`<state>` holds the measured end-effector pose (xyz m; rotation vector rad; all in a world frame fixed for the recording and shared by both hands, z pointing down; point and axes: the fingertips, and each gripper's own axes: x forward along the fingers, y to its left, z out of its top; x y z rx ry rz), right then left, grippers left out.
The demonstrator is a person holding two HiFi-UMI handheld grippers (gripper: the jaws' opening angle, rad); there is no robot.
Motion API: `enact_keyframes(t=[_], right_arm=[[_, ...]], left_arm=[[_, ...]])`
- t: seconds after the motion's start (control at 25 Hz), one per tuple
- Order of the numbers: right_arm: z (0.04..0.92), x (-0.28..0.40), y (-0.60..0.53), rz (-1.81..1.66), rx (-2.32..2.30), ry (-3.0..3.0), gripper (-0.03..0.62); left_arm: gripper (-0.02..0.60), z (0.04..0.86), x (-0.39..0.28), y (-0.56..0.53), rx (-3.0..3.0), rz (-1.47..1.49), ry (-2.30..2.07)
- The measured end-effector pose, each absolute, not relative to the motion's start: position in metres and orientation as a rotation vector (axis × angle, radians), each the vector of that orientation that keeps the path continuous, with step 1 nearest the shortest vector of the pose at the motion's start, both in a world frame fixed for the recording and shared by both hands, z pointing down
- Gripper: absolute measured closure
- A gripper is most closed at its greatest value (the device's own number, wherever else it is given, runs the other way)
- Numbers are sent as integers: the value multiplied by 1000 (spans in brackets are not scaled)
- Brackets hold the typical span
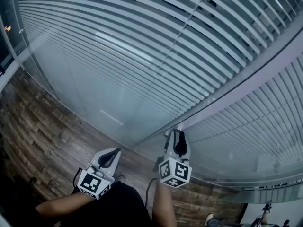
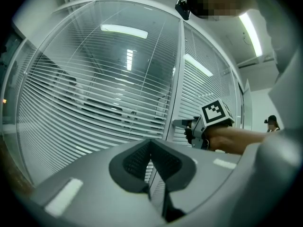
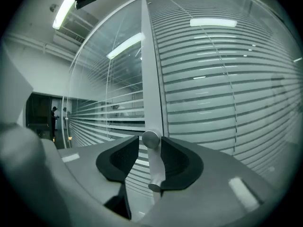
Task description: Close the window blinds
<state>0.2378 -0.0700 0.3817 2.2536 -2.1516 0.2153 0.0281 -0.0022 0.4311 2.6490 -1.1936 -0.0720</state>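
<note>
Slatted window blinds sit behind glass in two panels, the left panel (image 1: 118, 46) and the right panel (image 1: 258, 122), split by a pale frame post (image 1: 246, 77). A silver knob on a short rod (image 3: 150, 140) sticks out at the post (image 3: 151, 79). My right gripper (image 3: 149, 143) is open around this knob, which rests against the right pad with a slim gap on its left. This gripper (image 1: 179, 134) is at the post in the head view. My left gripper (image 1: 112, 153) hangs lower left, short of the glass, shut and empty (image 2: 151, 142). The right panel's slats (image 3: 222, 93) look flatter than the left panel's (image 2: 94, 103).
Dark wood-plank floor (image 1: 42, 122) runs along the foot of the glass. The right gripper (image 2: 183, 124) shows from the side in the left gripper view, with a forearm behind it. Someone stands far off (image 2: 272, 122). A shoe (image 1: 210, 218) is at the bottom edge.
</note>
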Motion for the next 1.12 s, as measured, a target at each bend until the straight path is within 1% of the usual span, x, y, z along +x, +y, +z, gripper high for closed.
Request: enact_keyframes(t=[0.2,0.44,0.48,0.76,0.88,0.96,1.12], right_arm=[[376,235,-70,364,2373,-2227,445],[387,232,-75,397,2421,-2211,461],[388,233,-75,405,2431,-2198,473],[409,236,-86,463,2478,-2088,465],[417,240,-92,473,2514,-2039,466],[415,240,-87,454,2529,-2020,467],[404,224,-66,381,2513,-2008,467]], left_arm=[[581,442,44,15,2631,-86,-1214],[581,463,49,13,2623,-109,-1152],[581,462,49,9,2631,-116,-1141],[581,430,71,-10,2904,-194,-971],[581,426,77,-14,2982,-169,-849],[581,427,76,-13,2978,-172,-787],[581,433,52,-5,2917,-181,-725]])
